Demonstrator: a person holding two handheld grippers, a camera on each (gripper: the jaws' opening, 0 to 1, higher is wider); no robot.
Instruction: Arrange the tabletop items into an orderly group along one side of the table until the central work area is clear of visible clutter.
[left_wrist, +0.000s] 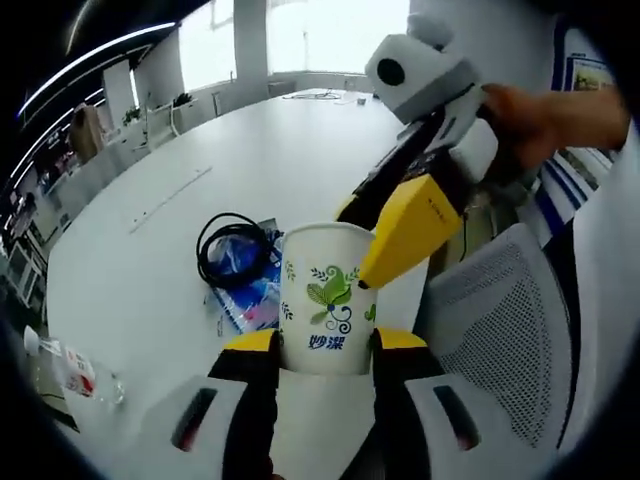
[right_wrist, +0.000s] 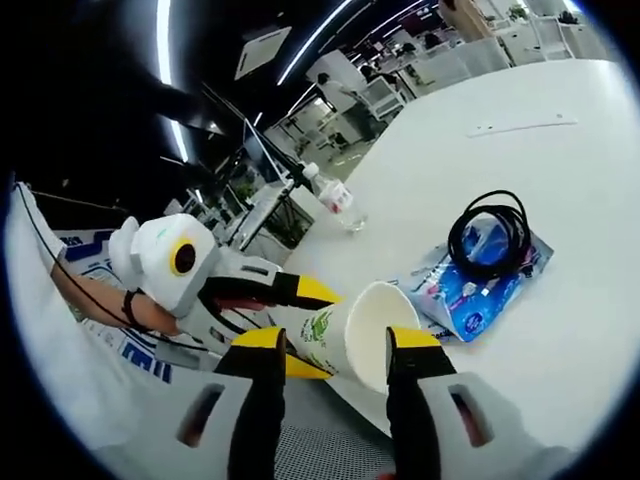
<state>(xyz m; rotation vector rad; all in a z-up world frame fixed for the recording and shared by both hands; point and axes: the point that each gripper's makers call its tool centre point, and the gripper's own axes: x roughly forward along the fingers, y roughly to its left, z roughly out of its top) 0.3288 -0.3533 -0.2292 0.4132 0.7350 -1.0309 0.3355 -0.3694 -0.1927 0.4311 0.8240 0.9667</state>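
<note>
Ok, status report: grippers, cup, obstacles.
Left gripper shut on cup, held upright above table. Right gripper at cup rim, grip unclear. Cable on blue packet and bottle on the table.

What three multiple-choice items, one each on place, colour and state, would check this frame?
1. Where does the black cable lie?
A. coiled on the blue packet
B. inside the cup
C. on the chair

2. What colour is the print on the cup?
A. red
B. green
C. orange

3. What is the left gripper doing?
A. hanging open over the bottle
B. shut on the cable
C. holding the cup between its fingers

Answers:
1 A, the right gripper view shows the coil resting on the packet on the table.
2 B, the left gripper view shows green leaves on the white cup.
3 C, its yellow-tipped fingers press both sides of the cup, while the right gripper straddles the rim.
</note>
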